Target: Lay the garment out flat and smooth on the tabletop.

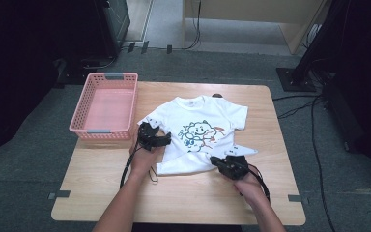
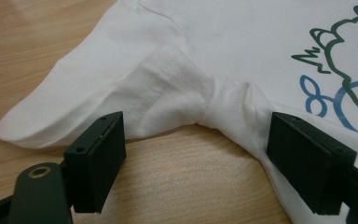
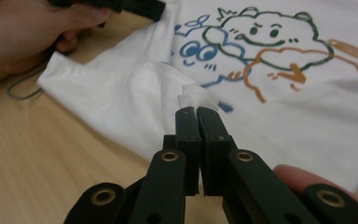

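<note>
Lying flat mid-frame on desk [image 1: 183, 193]: white shirt [image 1: 198, 111] with cartoon print, collar toward top of frame. Pink basket [image 1: 107, 77] at upper left, just beside shirt sleeve. Left claw [image 2: 196, 154] at left sleeve and armpit, jaws wide apart, nothing between them. Right claw [image 3: 196, 112] at shirt's lower edge, jaws pressed together, pinching small fold of shirt fabric.
</note>
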